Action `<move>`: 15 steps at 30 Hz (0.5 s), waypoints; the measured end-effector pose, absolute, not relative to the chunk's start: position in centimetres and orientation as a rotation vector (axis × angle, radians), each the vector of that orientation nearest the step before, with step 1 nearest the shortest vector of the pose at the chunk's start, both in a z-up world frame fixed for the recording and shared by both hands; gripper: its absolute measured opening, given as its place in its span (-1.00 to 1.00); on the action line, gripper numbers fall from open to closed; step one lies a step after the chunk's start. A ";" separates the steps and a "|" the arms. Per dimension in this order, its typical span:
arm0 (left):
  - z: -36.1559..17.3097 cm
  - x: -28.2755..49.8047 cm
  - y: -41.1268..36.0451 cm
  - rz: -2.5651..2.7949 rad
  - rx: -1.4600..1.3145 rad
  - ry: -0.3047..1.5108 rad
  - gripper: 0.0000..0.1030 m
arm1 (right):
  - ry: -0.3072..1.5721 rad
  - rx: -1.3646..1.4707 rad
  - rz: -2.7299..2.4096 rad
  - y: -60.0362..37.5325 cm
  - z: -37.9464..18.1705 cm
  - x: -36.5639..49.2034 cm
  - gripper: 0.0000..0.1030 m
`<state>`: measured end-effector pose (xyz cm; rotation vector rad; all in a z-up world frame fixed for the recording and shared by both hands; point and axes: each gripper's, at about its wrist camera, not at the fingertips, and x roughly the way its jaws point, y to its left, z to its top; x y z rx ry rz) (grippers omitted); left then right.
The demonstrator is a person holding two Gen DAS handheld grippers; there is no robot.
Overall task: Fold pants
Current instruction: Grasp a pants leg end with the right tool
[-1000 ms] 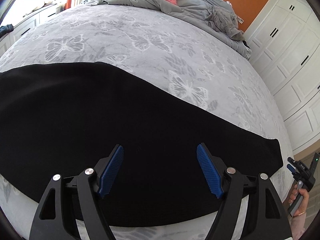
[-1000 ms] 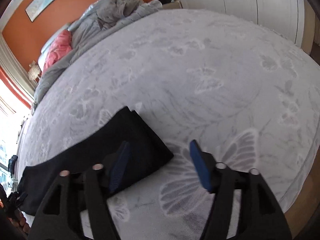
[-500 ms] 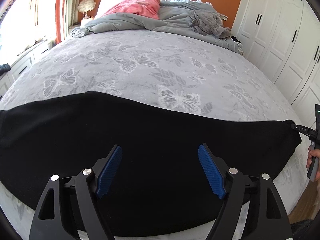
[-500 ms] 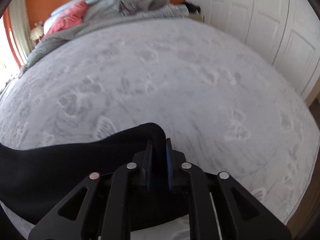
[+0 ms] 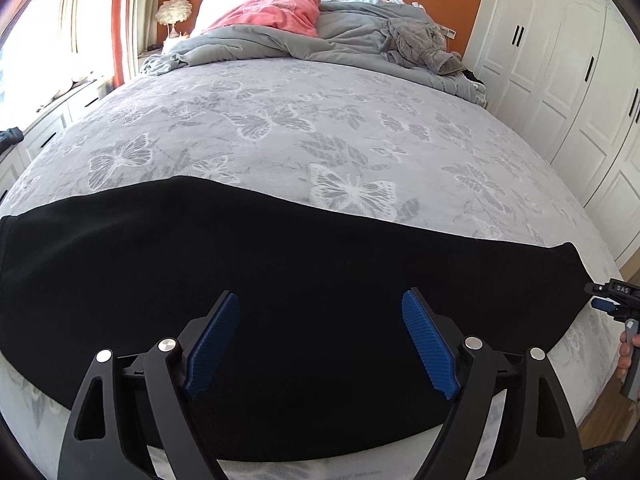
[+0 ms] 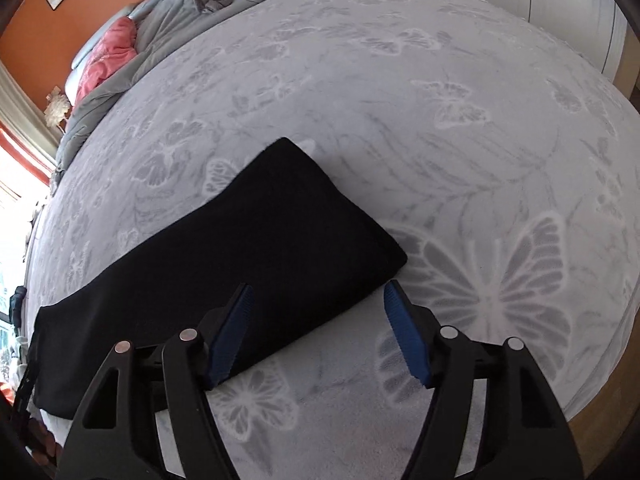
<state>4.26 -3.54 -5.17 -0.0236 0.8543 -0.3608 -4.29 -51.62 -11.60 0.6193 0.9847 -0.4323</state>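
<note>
Left wrist view: the pants [image 5: 300,280], matte black cloth folded into one long flat band, lie across the near edge of the bed [image 5: 320,128], whose grey cover carries a pale butterfly pattern. The left gripper [image 5: 320,332] hangs above the band's middle, its ribbed blue pads [image 5: 214,344] wide apart and opening, nothing between them. A rumpled grey duvet [image 5: 260,44] and a pink pillow [image 5: 276,12] are heaped at the far end before an orange wall; white panelled wardrobes [image 5: 560,80] stand on the right. At the right edge the right gripper [image 5: 604,304] appears small, just beside the band's end, with fingers of a hand [image 5: 625,356] below it. Right wrist view: the right gripper [image 6: 318,328] sits over the band's squared near-right end [image 6: 248,256], jaws released and opening, gripping nothing; the left pad overlaps the cloth, the right pad [image 6: 406,340] stands over bare cover. This view alone shows the band's far left end, narrowing toward a bright window.
</note>
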 end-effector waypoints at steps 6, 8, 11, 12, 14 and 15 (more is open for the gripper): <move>-4.9 3.2 -4.3 -0.338 0.065 0.799 0.60 | 0.964 0.691 -0.487 -51.0 -11.2 -4.6 0.37; -4.8 3.1 -4.2 -0.327 0.083 0.792 0.60 | 0.970 0.723 -0.490 -50.5 -11.4 -4.6 0.56; -4.8 3.4 -3.7 -0.316 0.077 0.807 0.61 | 1.011 0.800 -0.502 -50.2 -13.1 -4.1 0.70; -4.8 3.5 -3.4 -0.310 0.072 0.812 0.61 | 0.998 0.785 -0.505 -50.1 -12.9 -3.8 0.74; -4.7 3.6 -2.8 -0.292 0.064 0.814 0.61 | 0.975 0.807 -0.517 -50.2 -12.9 -3.8 0.76; -4.7 3.6 -2.5 -0.284 0.061 0.816 0.61 | 0.946 0.834 -0.527 -50.4 -13.0 -4.0 0.76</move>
